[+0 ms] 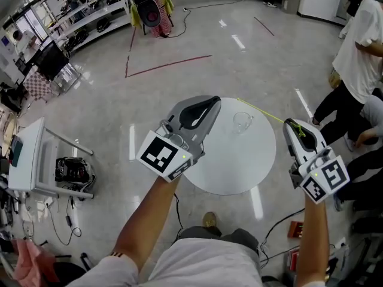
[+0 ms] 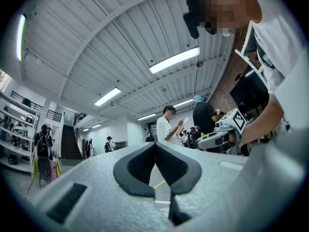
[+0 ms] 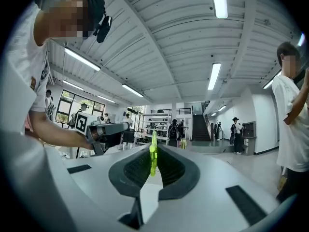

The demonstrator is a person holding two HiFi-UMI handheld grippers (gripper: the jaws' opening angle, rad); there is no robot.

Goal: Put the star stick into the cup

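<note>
Floor (image 1: 179,40): glossy grey, with red tape lines. I see it all around the worktop.
Worktop (image 1: 239,166): round and white, straight below me. The left tool hangs over its left edge and the right tool sits off its right edge.
Bystander (image 1: 359,52): white shirt and dark trousers, standing at the far right, well apart from the worktop.
Left tool (image 1: 213,101): held over the worktop's left side with its marker cube toward me. In the left gripper view (image 2: 155,145) I read the dark pads meeting at the tip with nothing between them. It is closed and empty.
Right tool (image 1: 289,123): raised beside the worktop's right edge, tip pointing in toward the cup. In the right gripper view (image 3: 153,149) the jaws are pinched almost together on the star stick.
Cup (image 1: 242,122): clear glass, upright on the far part of the worktop, between the two tools. Neither tool touches it.
Star stick (image 3: 153,154): thin and yellow-green, clamped in the right tool. In the head view (image 1: 263,112) it slants out over the worktop, and its free end shows just past the cup, not inside it.
</note>
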